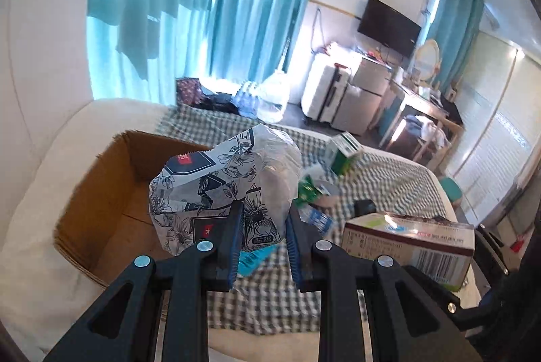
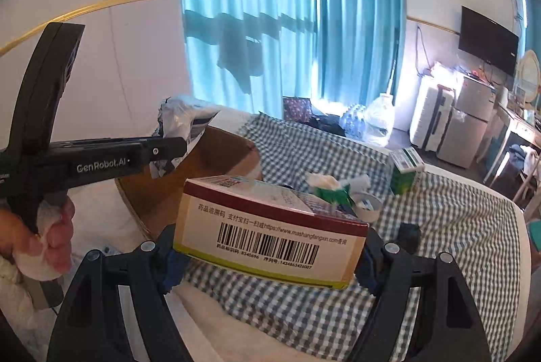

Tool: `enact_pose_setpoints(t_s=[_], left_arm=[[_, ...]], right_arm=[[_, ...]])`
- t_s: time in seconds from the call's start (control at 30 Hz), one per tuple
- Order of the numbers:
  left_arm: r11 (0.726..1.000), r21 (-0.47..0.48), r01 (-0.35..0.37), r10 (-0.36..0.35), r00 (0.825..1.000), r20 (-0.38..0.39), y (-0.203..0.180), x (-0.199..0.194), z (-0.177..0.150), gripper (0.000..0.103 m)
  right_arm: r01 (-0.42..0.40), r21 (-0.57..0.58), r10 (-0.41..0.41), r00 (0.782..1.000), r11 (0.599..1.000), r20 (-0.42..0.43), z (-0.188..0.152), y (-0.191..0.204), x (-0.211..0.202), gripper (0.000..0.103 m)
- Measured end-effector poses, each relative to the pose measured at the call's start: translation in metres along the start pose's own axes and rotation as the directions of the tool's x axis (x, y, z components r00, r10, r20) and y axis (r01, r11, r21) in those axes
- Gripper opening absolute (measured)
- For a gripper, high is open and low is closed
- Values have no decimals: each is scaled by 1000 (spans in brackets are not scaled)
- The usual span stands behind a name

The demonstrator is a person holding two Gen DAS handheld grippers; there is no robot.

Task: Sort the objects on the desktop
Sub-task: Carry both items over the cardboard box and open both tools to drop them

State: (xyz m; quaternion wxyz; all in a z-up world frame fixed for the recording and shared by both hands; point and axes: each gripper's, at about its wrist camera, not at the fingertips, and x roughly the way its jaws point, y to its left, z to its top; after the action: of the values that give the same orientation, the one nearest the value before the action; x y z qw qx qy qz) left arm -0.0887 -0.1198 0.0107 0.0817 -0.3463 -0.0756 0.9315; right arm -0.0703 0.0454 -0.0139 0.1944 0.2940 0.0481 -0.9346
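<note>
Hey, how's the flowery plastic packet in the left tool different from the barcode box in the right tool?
The packet is soft, crinkled and floral black-and-white; the box is rigid, rectangular, cream with a dark red band and a barcode. The left tool pinches the packet by its lower edge with narrow jaws; the right tool spans the box with wide jaws. Both are held above the checked cloth, near the cardboard carton.
</note>
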Motion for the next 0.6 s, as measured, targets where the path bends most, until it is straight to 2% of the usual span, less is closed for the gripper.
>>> enact_pose_setpoints(t_s=[0.2,0.37,0.6], left_arm=[[995,-76,-68,68,998,0,51,-1,12,24],[980,-126,-153,148,988,-53,93,19,7,24],[957,-182,-226,200,969,-146,143,56,-11,24]], right_arm=[[-73,-39,73,997,997,-4,26,34,29,78],[-129,-47,128,992,991,-7,42,57,65,78],[-214,-47,210,974,976,-83,58,88,138,78]])
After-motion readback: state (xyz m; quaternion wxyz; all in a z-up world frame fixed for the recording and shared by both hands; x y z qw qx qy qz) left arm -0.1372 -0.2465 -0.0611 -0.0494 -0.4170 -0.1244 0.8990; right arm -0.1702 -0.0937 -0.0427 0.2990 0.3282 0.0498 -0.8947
